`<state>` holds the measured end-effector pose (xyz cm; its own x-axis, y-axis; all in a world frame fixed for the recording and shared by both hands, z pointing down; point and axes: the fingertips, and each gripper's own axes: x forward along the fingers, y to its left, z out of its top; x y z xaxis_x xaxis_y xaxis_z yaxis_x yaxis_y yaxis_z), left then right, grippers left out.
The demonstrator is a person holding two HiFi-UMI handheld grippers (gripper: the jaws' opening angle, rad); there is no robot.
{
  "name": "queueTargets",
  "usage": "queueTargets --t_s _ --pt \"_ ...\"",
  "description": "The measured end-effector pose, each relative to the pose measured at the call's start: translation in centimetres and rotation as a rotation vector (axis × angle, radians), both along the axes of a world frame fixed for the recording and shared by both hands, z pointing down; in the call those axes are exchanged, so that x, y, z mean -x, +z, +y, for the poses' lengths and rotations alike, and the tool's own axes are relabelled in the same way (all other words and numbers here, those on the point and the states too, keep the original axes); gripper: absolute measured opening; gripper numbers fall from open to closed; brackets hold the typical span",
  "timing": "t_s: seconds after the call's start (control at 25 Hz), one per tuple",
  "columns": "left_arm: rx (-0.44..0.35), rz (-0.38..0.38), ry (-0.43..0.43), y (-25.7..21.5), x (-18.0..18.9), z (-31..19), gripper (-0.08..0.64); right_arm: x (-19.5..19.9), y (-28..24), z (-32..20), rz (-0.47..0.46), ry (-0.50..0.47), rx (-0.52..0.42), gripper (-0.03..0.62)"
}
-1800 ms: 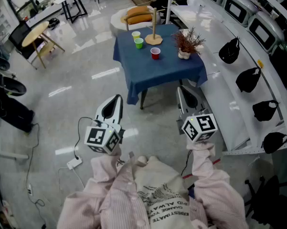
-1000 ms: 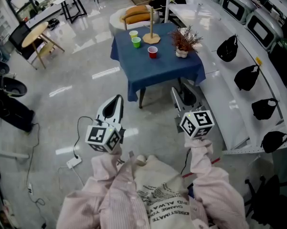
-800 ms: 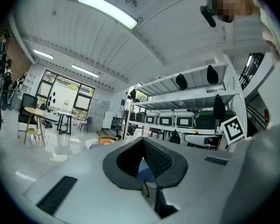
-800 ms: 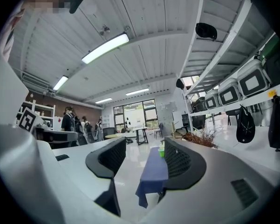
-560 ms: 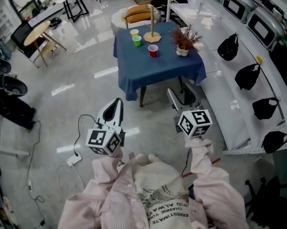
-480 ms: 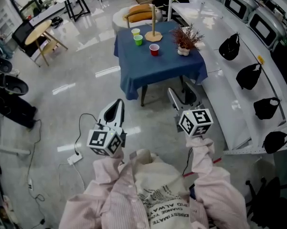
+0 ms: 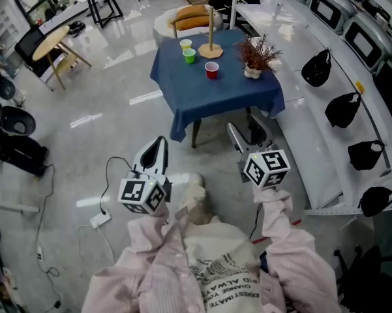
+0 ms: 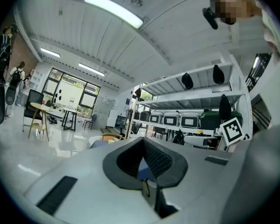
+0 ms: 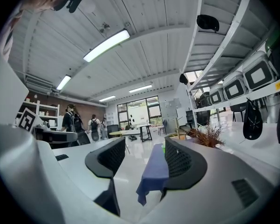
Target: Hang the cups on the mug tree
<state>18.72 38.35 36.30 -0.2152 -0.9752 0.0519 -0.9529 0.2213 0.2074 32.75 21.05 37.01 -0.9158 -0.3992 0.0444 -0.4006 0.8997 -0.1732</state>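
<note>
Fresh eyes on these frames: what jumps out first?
The blue-clothed table at the top centre of the head view, with a bare mug tree and a red cup, green cup and yellow cup standing beside it. In the foreground, over the floor, the left gripper is shut and the right gripper is open, both empty.

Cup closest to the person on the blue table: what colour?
Red. The cup shows best in the head view.

On table (image 7: 215, 103): mug tree (image 7: 211, 47) at far edge, two cups (image 7: 190, 56) just left of it, third cup (image 7: 212, 71) before it, plant (image 7: 252, 62) to its right (none touching). Behind table, a chair (image 7: 190, 19); along its right, a long bench (image 7: 306, 119).
</note>
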Motion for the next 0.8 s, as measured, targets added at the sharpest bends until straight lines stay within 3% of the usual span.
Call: queueTargets --t_s 0.8 --pt "0.019 0.041 0.084 2.6 13.7 -16.5 -0.002 13.5 3.5 -14.1 -0.028 0.016 0.068 0.236"
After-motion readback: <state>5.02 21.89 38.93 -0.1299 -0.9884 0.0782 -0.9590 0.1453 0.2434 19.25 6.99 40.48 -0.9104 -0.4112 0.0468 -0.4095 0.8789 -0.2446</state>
